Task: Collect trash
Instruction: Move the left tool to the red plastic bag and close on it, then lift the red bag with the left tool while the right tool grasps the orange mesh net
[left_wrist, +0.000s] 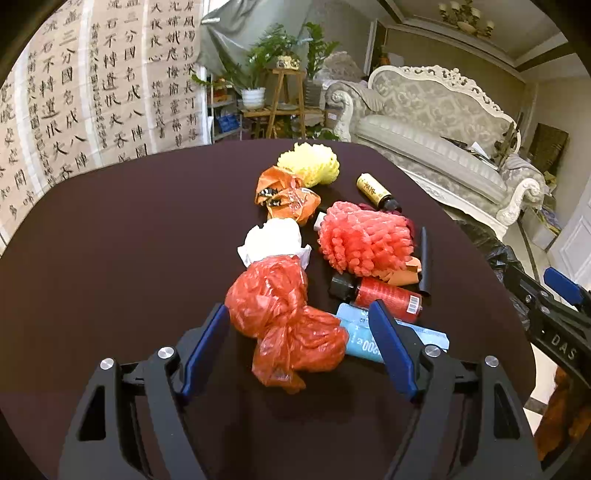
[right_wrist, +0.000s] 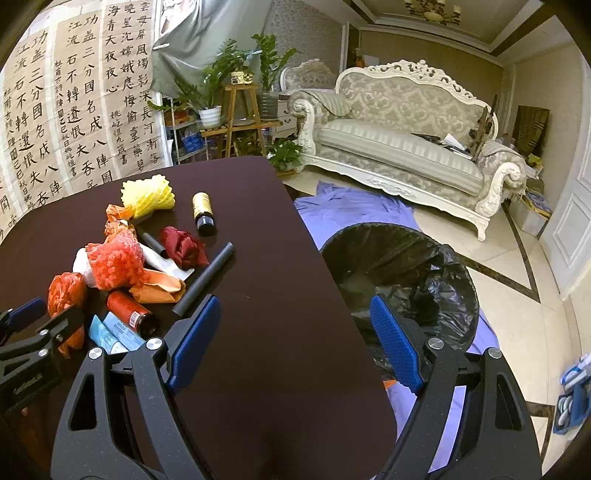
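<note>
Both grippers' fingers apart — red plastic bag (left_wrist: 284, 325) between left gripper (left_wrist: 299, 347) fingers, seemingly untouched.

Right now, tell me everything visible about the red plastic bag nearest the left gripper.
The red plastic bag is thin, glossy, crinkled film, bunched into two lobes pinched at a twisted waist. It lies on the dark table, between the open fingers of the left gripper, which do not clamp it. White crumpled paper touches its far end; a blue packet lies against its right side.
</note>
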